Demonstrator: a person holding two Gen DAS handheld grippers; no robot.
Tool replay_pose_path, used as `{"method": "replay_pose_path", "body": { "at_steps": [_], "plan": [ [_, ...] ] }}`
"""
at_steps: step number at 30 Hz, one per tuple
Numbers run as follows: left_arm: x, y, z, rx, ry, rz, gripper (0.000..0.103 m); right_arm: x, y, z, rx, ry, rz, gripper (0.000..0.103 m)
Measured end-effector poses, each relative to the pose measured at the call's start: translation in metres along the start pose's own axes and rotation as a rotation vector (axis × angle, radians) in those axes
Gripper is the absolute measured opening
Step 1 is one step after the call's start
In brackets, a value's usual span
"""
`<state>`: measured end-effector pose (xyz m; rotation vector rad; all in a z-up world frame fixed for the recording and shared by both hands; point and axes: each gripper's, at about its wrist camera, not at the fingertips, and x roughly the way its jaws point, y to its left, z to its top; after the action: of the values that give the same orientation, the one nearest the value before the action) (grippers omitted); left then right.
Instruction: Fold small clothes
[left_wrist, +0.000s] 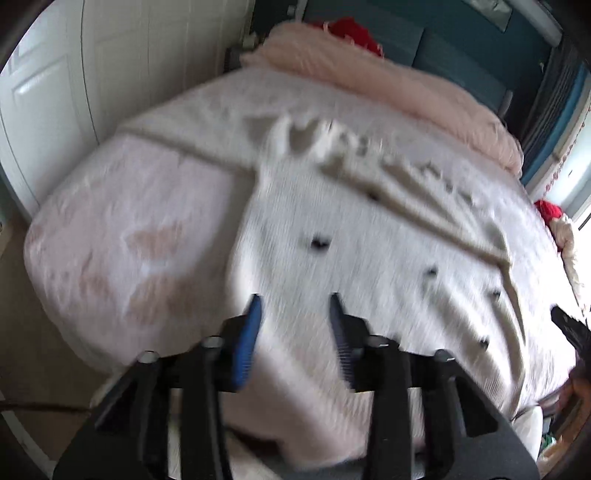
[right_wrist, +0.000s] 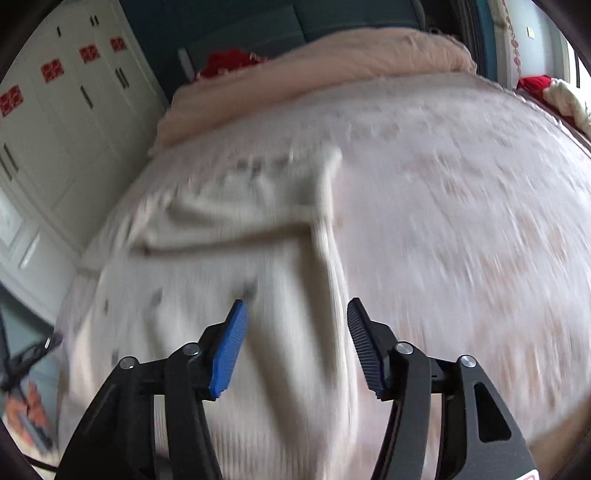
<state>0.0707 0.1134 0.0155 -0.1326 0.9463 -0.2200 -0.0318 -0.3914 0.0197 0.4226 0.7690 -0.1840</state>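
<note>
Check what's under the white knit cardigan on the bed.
The white knit cardigan lies spread on a pale pink patterned bedsheet, which shows around its edges. Whatever sits directly beneath the cardigan is covered, and motion blur hides finer detail.

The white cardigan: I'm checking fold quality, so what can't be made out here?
- Left wrist view: white cardigan is motion-blurred; its near hem is hidden behind the left gripper.
- Right wrist view: knit blurred; near hem hidden behind the right gripper.
- Far sleeve: shape unclear from blur.
</note>
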Motion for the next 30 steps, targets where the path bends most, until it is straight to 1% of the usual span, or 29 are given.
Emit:
{"method": "replay_pose_path", "body": {
  "at_steps": [2,3,4,5,6,7,8,9,10,12,13,14,15,16,17,19,20,21,23,25,26,27,29,30],
  "plan": [
    [0.005,-0.005,0.014,-0.012,-0.018,-0.008,0.040,0.038,-0.001,0.031,0.027,0.007,0.010,0.056],
    [0.007,-0.008,0.017,-0.020,-0.019,-0.010,0.040,0.055,-0.002,0.043,0.039,0.020,0.009,0.056],
    [0.011,-0.009,0.022,-0.029,-0.017,-0.015,0.040,0.081,-0.006,0.057,0.061,0.045,0.005,0.056],
    [0.016,-0.008,0.027,-0.039,-0.014,-0.017,0.040,0.095,-0.008,0.063,0.076,0.060,-0.012,0.056],
    [0.019,-0.005,0.030,-0.050,-0.013,-0.015,0.040,0.109,-0.010,0.067,0.083,0.071,-0.028,0.053],
    [0.025,-0.001,0.037,-0.062,-0.016,-0.017,0.040,0.121,-0.011,0.070,0.088,0.078,-0.033,0.048],
    [0.029,0.006,0.041,-0.070,-0.018,-0.017,0.040,0.137,-0.014,0.073,0.087,0.094,-0.044,0.024],
    [0.034,0.013,0.046,-0.083,-0.020,-0.018,0.040,0.146,-0.019,0.074,0.087,0.115,-0.071,0.010],
    [0.038,0.019,0.051,-0.095,-0.023,-0.023,0.040,0.155,-0.025,0.076,0.093,0.133,-0.091,0.009],
    [0.049,0.041,0.066,-0.149,-0.028,-0.015,0.040,0.156,-0.036,0.081,0.114,0.113,-0.123,0.005],
    [0.054,0.052,0.075,-0.175,-0.035,-0.023,0.041,0.153,-0.040,0.082,0.117,0.100,-0.151,0.004],
    [0.062,0.068,0.087,-0.215,-0.040,-0.017,0.043,0.151,-0.042,0.083,0.115,0.095,-0.172,0.003],
    [0.070,0.084,0.099,-0.253,-0.042,-0.015,0.046,0.148,-0.042,0.084,0.120,0.091,-0.170,0.004],
    [0.078,0.100,0.110,-0.290,-0.047,-0.014,0.046,0.141,-0.038,0.083,0.122,0.084,-0.166,0.006],
    [0.087,0.120,0.124,-0.345,-0.061,0.007,0.047,0.135,-0.033,0.084,0.112,0.074,-0.164,0.013],
    [0.102,0.155,0.149,-0.433,-0.090,0.023,0.047,0.115,-0.019,0.078,0.086,0.037,-0.144,0.030],
    [0.111,0.175,0.162,-0.483,-0.100,0.043,0.049,0.102,-0.005,0.071,0.076,0.014,-0.116,0.048],
    [0.121,0.191,0.174,-0.521,-0.108,0.051,0.051,0.092,0.004,0.064,0.065,-0.002,-0.096,0.058],
    [0.140,0.219,0.195,-0.571,-0.110,0.117,0.051,0.073,0.025,0.046,0.037,-0.007,-0.060,0.060],
    [0.163,0.241,0.209,-0.604,-0.080,0.135,0.050,0.063,0.041,0.029,0.016,0.015,-0.031,0.064],
    [0.178,0.254,0.213,-0.644,-0.049,0.121,0.048,0.059,0.051,0.018,0.007,0.035,-0.022,0.065],
    [0.187,0.262,0.214,-0.673,-0.030,0.100,0.031,0.055,0.061,0.010,-0.001,0.051,-0.014,0.065],
    [0.197,0.276,0.215,-0.719,-0.026,0.101,0.011,0.050,0.076,-0.006,-0.018,0.078,0.002,0.065],
    [0.197,0.277,0.215,-0.738,-0.031,0.084,0.008,0.046,0.081,-0.010,-0.032,0.085,0.001,0.065]
  ]
}}
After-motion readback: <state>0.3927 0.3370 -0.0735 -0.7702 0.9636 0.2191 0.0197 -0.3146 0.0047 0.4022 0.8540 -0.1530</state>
